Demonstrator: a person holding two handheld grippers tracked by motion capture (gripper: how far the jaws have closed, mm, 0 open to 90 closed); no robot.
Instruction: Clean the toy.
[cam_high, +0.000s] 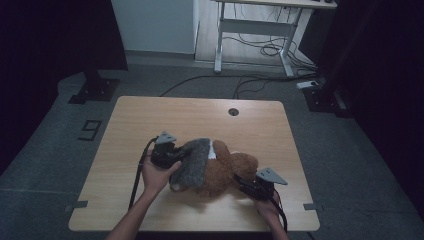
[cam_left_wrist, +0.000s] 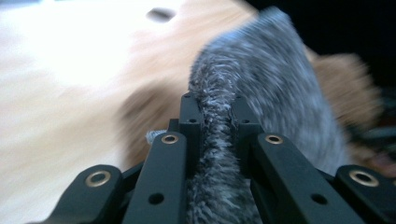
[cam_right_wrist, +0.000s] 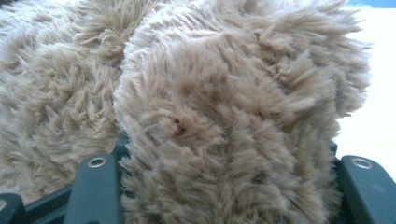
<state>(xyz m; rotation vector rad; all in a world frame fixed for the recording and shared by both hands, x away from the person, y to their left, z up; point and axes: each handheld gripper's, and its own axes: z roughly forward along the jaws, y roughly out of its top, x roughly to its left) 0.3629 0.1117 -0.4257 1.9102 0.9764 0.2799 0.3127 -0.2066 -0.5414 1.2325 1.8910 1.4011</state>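
A brown plush teddy bear (cam_high: 225, 172) lies on the wooden table (cam_high: 150, 115), with a grey fuzzy cloth (cam_high: 195, 160) draped over its left part. My left gripper (cam_high: 176, 156) is shut on the cloth's edge; in the left gripper view the grey fuzzy cloth (cam_left_wrist: 261, 93) rises pinched between the black jaws of the left gripper (cam_left_wrist: 215, 114). My right gripper (cam_high: 241, 183) grips the bear's right side; in the right gripper view the brown fur of the teddy bear (cam_right_wrist: 224, 116) bulges between the jaws, which hide in it.
A round cable hole (cam_high: 233, 111) sits near the table's far edge. Beyond the table stand a white desk frame (cam_high: 250, 30) with cables on the floor and dark stands (cam_high: 95, 85) at both sides.
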